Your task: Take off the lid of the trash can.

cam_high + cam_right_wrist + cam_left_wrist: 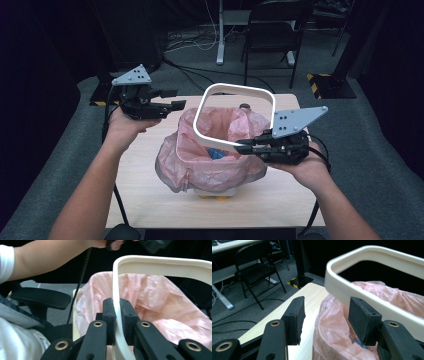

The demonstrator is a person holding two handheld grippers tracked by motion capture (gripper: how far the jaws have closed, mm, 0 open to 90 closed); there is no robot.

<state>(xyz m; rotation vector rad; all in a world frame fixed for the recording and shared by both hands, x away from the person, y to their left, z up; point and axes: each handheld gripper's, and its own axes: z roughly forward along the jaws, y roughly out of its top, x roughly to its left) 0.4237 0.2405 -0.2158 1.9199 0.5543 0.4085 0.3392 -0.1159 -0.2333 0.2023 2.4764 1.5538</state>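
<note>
At the light wooden desk (150,165) we work over a small waste bin dressed in a pink plastic liner (200,165), its loose skirt draped down over the bin's walls so that little more than a pale strip of the base shows near the desk's front edge. Above it we hold the white retaining ring (235,90), tilted up and lifted off the bag, apparently so it can be brought down over the folded liner to pin it in place. Our right hand-held gripper (245,146) pinches the ring's near rail, the pads pressed tight on either side of the thin white band (117,315). Our left hand-held gripper (175,99) stands apart at the ring's far-left side, jaws spread wide with nothing between them, as the left gripper view confirms (324,315). Something blue (216,153) lies inside the bag, too hidden to name; a yellow patch beneath the bin is likewise unclear.
</note>
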